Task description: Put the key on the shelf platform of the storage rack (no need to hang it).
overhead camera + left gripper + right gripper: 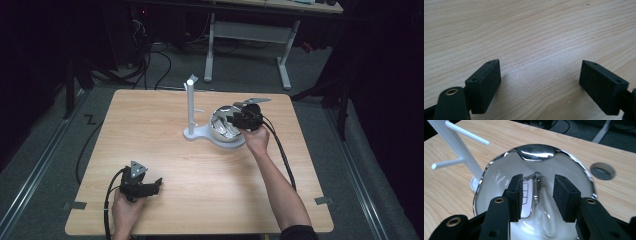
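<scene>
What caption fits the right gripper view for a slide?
Right gripper, jaws open, poised over a shiny bowl beside a white peg stand.

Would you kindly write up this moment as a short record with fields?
surface: wooden table
stand: white, upright with side pegs, on the table beside the bowl
bowl: shiny metal, small metal item inside, too unclear to name
right tongs: open, jaws apart, reaching into the bowl, holding nothing
left tongs: open, jaws wide apart over bare wood near the table's front left
</scene>
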Tool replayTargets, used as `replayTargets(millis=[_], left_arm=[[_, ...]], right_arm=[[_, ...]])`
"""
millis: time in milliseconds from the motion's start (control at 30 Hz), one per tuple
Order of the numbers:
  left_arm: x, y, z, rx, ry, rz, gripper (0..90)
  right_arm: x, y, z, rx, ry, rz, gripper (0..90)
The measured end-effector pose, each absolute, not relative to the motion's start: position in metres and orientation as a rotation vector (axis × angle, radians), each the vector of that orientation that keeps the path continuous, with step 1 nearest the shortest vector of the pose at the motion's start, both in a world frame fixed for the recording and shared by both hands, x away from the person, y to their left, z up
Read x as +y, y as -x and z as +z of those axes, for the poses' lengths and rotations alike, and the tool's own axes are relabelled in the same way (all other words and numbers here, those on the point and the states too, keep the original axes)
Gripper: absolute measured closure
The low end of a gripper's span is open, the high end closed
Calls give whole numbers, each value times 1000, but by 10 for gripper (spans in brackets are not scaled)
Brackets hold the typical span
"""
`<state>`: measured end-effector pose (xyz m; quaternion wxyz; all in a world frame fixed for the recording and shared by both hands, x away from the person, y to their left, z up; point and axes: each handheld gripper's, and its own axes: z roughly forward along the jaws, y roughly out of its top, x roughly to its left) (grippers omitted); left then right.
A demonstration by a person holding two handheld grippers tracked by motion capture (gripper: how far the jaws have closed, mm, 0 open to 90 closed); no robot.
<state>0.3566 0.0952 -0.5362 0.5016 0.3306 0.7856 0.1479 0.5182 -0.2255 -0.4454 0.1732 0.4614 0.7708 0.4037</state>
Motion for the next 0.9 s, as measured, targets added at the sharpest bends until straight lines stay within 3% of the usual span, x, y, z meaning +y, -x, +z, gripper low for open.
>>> replayTargets(millis=[900], left_arm=[[95, -357, -536, 1906, -790, 354, 183]], right_arm=[[-278, -483, -443, 2095, -1383, 1146, 568]])
